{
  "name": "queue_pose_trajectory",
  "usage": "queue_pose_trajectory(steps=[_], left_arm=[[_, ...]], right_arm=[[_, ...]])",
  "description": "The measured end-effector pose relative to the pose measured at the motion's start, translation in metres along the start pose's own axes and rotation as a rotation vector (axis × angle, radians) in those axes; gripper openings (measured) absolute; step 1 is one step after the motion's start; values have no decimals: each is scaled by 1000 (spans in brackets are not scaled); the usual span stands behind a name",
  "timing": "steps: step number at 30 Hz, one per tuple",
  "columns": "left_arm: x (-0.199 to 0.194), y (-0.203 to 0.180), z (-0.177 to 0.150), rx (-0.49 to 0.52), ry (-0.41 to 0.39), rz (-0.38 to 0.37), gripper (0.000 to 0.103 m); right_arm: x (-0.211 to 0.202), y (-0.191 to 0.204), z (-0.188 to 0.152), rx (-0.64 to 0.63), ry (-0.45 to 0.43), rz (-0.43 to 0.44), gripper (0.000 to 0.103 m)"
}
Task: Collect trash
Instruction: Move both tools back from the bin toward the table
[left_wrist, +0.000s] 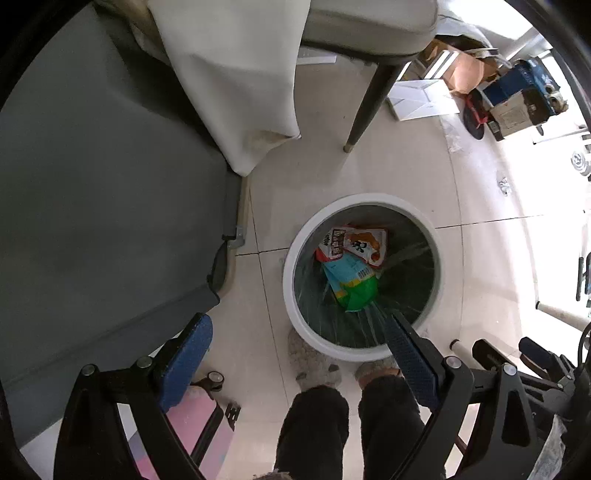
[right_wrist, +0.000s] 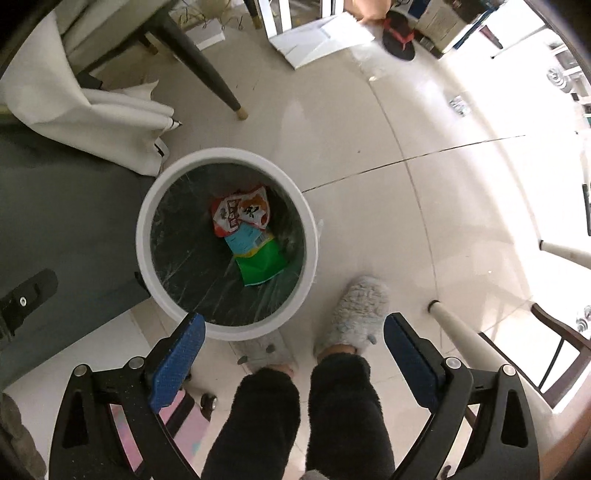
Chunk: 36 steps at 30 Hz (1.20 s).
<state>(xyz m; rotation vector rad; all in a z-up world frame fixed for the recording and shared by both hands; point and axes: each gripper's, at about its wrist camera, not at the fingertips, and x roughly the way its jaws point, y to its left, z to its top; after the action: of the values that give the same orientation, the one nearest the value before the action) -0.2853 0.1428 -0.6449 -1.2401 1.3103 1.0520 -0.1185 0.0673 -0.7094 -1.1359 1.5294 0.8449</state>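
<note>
A round white trash bin (left_wrist: 291, 273) with a dark liner stands on the tiled floor; it also shows in the right wrist view (right_wrist: 146, 240). Inside lie a red and white snack wrapper (left_wrist: 356, 243) (right_wrist: 240, 212), a light blue packet (left_wrist: 345, 271) (right_wrist: 245, 240) and a green packet (left_wrist: 360, 295) (right_wrist: 262, 264). My left gripper (left_wrist: 299, 343) is open and empty, high above the floor at the bin's near rim. My right gripper (right_wrist: 295, 343) is open and empty, above the floor just right of the bin's near side.
A grey table top (left_wrist: 92, 184) with a white cloth (left_wrist: 236, 74) lies left of the bin. A chair leg (left_wrist: 364, 107) (right_wrist: 207, 70) stands behind it. The person's legs and grey slippers (right_wrist: 358, 310) are by the bin. Boxes (left_wrist: 517, 99) sit at the far right. A pink suitcase (left_wrist: 195, 417) is below left.
</note>
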Motion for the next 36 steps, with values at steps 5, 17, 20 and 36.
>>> queue_pose_trajectory(steps=[5, 17, 20, 36], left_arm=[[-23, -2, -9, 15, -8, -7, 95], [-166, 9, -55, 43, -40, -31, 95], [-204, 13, -67, 44, -54, -40, 95], [-377, -121, -30, 285, -333, 4, 95]], right_arm=[[-50, -1, -11, -2, -26, -10, 98], [-210, 12, -59, -20, -93, 36, 98], [-249, 14, -73, -23, -103, 59, 98], [-432, -150, -84, 432, -323, 225, 99]])
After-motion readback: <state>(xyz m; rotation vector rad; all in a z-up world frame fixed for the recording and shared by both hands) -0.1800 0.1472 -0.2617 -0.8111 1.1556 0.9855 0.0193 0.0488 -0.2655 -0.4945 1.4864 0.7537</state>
